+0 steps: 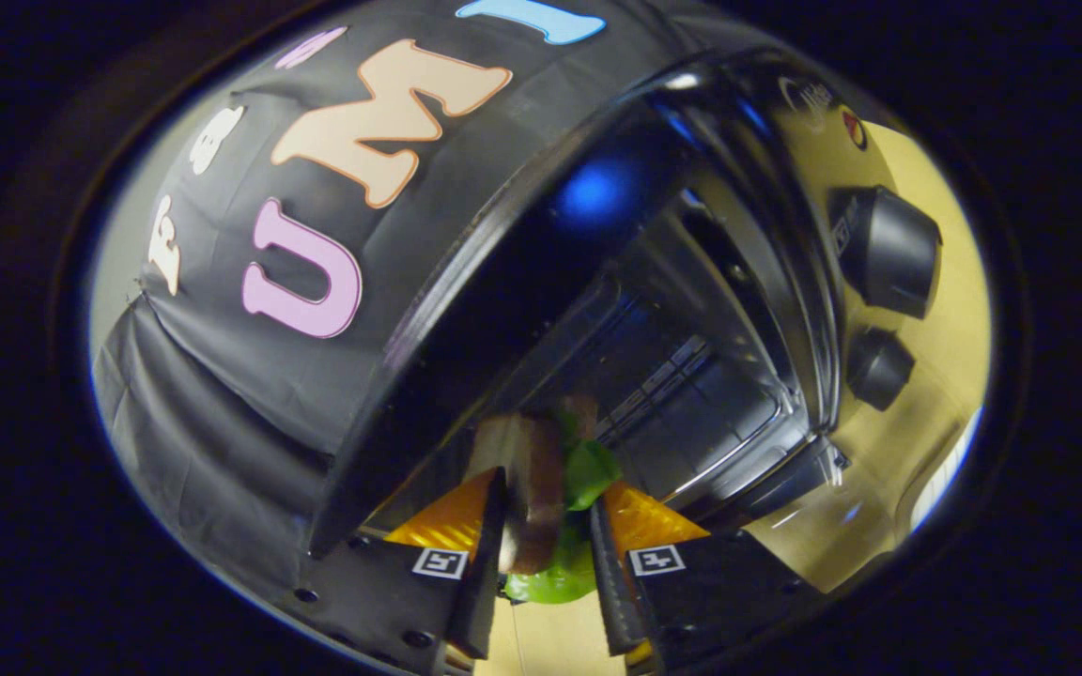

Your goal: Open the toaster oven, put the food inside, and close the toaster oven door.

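Note:
My gripper [548, 526] is shut on a sandwich [541, 488], brown bread slices with green lettuce sticking out. Both fingers press its sides, and it stands up between them. Just beyond the fingers the toaster oven [503, 282] gapes open, and its dark cavity [682, 394] with shiny walls and a wire rack lies straight ahead of the sandwich. The oven's cream front panel [935, 357] carries two black knobs, a big one [884, 249] and a smaller one [877, 366]. The view is strongly tilted. The oven door is hard to make out.
The oven's black casing [466, 310] runs close along one side of the fingers. Behind it hangs the black booth cloth [250, 376]. A pale wooden surface [550, 638] shows under the fingers.

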